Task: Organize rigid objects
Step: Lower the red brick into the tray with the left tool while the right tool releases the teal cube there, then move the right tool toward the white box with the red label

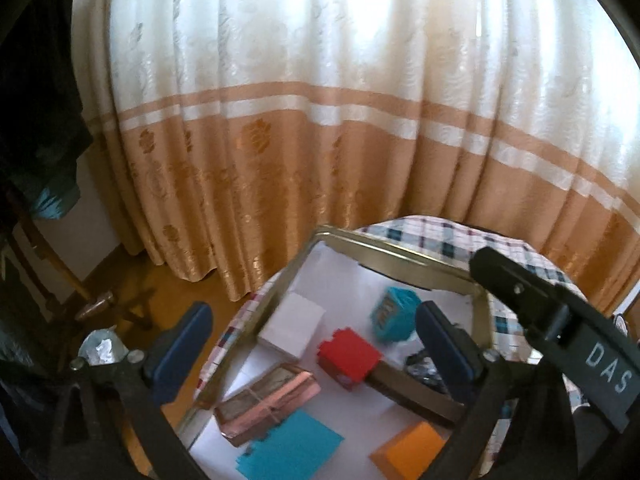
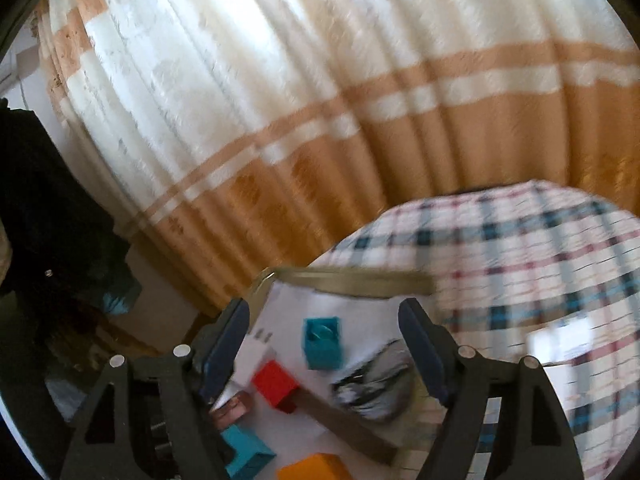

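Boxes (image 1: 348, 364) are gathered in the tray (image 1: 400, 254); both tongs (left (image 1: 312, 348), right (image 2: 324, 348)) gape empty, little seemingly left.

Black-framed left gripper (image 1: 312, 344) with blue pads (image 1: 440, 340) (silver screws).

Tray (image 1: 362, 246) crowded (bare gap beside white box (image 1: 291, 326))
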Demonstrator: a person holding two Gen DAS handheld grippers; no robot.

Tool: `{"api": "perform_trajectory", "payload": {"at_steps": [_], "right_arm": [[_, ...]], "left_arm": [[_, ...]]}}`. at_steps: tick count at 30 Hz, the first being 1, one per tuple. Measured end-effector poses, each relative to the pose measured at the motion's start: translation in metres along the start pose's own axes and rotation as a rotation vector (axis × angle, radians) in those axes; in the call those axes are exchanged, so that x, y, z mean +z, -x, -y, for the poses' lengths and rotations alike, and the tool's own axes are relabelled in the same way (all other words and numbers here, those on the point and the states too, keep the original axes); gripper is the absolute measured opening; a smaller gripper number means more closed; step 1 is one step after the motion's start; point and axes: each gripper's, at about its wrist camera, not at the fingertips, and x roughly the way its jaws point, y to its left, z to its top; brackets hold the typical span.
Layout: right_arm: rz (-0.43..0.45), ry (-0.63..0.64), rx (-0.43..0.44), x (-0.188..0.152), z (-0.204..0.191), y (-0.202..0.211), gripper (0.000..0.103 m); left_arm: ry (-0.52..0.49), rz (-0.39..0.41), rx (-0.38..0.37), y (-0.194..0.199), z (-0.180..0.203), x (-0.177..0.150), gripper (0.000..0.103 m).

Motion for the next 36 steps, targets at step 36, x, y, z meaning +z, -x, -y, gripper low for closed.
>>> {"api": "perform_trajectory", "payload": {"at_steps": [36], "right_arm": [[0.389, 0.178, -0.353, -0.079, 0.042, 0.088, 0.095]], "left_arm": [[0.065, 0.334, 0.08, 0.062, 0.021, -0.084, 0.102]]}}
